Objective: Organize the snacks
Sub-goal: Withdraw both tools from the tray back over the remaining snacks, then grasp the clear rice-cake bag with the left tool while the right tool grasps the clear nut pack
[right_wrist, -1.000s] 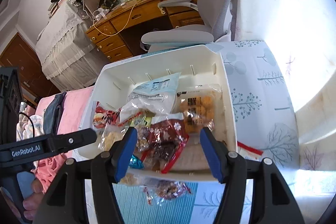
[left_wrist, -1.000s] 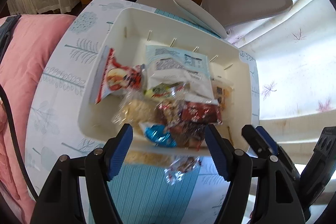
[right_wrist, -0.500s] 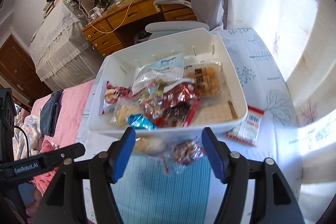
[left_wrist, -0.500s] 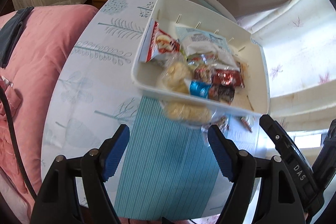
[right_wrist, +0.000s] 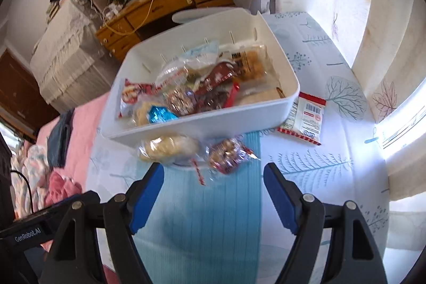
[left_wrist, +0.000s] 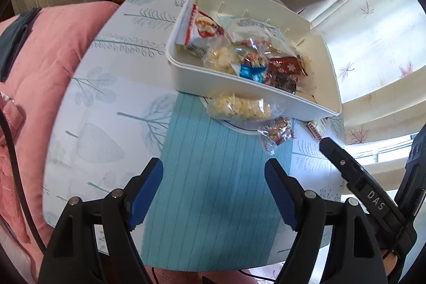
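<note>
Beside the white bin (right_wrist: pixel 202 124), both empty claws are opening; one body reads "GenRobot.AI" (right_wrist: pixel 28 233).

Plate (left_wrist: pixel 234 124) mostly hidden under snack packets (left_wrist: pixel 239 107); bin (right_wrist: pixel 186 125) contents blurred, labels unreadable.

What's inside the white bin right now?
The white bin holds a heap of wrapped snacks: a blue foil pack, a red packet, pale puffs. Whatever lies beneath the heap is covered.

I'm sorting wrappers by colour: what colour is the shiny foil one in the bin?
Bright blue foil wrapper, clearest in the right wrist view.
</note>
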`<action>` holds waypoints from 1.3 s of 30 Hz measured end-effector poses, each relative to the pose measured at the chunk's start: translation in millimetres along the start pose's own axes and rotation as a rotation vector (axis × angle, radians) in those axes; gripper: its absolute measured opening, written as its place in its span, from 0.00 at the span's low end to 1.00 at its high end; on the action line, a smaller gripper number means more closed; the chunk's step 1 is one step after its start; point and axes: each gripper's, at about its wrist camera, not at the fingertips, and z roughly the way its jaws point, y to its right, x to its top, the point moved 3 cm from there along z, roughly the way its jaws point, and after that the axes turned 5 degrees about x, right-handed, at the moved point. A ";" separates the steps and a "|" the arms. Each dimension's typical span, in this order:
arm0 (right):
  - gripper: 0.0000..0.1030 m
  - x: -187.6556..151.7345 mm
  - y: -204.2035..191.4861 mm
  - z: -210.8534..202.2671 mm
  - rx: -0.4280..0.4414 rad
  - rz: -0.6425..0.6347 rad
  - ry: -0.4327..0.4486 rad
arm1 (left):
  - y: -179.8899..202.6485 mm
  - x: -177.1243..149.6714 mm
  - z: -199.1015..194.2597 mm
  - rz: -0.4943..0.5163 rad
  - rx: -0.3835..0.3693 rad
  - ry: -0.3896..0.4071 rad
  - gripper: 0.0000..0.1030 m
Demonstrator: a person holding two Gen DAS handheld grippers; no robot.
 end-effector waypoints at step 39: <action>0.76 -3.8 31.2 99.0 0.180 -0.473 -0.145 | 76.1 38.6 125.3 -0.147 0.110 0.057 0.81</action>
